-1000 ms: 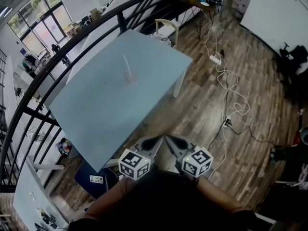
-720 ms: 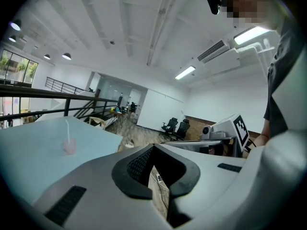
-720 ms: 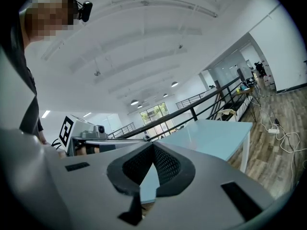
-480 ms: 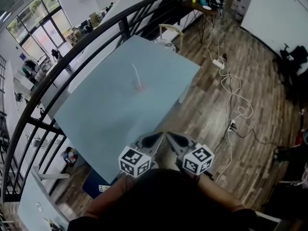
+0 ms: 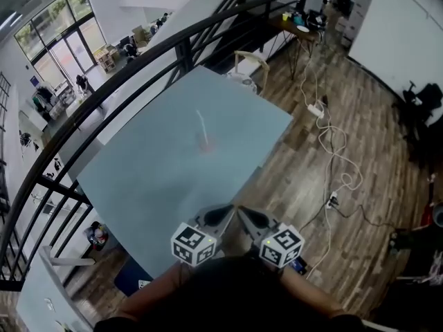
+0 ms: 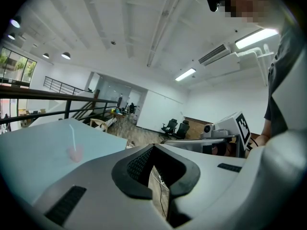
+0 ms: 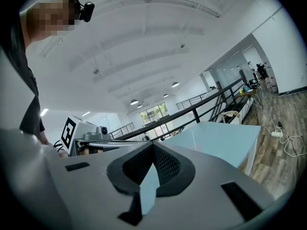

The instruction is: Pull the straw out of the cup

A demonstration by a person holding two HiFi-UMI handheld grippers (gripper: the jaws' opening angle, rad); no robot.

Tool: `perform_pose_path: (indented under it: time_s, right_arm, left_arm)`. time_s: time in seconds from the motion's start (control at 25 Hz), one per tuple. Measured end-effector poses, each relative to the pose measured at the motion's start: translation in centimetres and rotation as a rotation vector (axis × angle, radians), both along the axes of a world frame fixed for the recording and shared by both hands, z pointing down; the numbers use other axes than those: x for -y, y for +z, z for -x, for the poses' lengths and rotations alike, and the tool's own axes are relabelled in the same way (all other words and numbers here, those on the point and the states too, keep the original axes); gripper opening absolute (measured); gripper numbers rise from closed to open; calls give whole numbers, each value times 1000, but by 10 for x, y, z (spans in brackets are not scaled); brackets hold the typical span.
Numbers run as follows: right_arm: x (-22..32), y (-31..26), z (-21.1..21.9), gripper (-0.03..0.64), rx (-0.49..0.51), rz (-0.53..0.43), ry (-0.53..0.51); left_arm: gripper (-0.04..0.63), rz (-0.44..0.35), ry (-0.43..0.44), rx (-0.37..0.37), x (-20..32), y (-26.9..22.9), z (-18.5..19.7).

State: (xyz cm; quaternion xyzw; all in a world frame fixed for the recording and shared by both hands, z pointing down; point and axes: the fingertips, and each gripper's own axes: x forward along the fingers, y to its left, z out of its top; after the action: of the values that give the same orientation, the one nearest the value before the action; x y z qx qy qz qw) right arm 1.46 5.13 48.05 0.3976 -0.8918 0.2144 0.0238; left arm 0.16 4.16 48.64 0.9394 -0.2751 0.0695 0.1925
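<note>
Pale-blue worktop (image 5: 138, 185) bears cup (image 5: 207, 144) and straw (image 5: 201, 123). Left gripper (image 5: 225, 213) and right gripper (image 5: 243, 214) hang well short of the cup, fingers together, empty. Likely the approach; next they must reach the cup and part around the straw.

left hand-held gripper (image 6: 153, 148); right hand-held gripper (image 7: 153, 145) | grey; black pads (image 6: 136, 166); marker cubes (image 5: 193, 243)

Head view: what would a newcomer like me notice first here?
A pale blue table fills the middle, with a small pink cup on it and a white straw standing in the cup. At the bottom, the left tool and right tool point toward it, both shut and empty.
</note>
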Motion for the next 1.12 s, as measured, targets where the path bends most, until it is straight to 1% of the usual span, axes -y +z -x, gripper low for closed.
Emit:
perform_pose_path:
  time_s: [0.2, 0.48, 0.64, 0.8, 1.12]
  right_arm:
    - [22, 3, -8, 11, -6, -1, -34]
    - [68, 2, -39, 11, -8, -5, -114]
    - [101, 0, -62, 11, -15, -8, -168]
    - [133, -2, -95, 11, -21, -6, -203]
    - [175, -2, -160, 11, -47, -12, -251]
  left_arm:
    - [11, 2, -37, -3, 22, 2, -7]
    - [11, 8, -107, -4, 65, 3, -39]
    - [11, 7, -154, -10, 96, 2, -65]
    - [11, 9, -200, -17, 127, 0, -96]
    - [11, 8, -247, -31, 173, 0, -160]
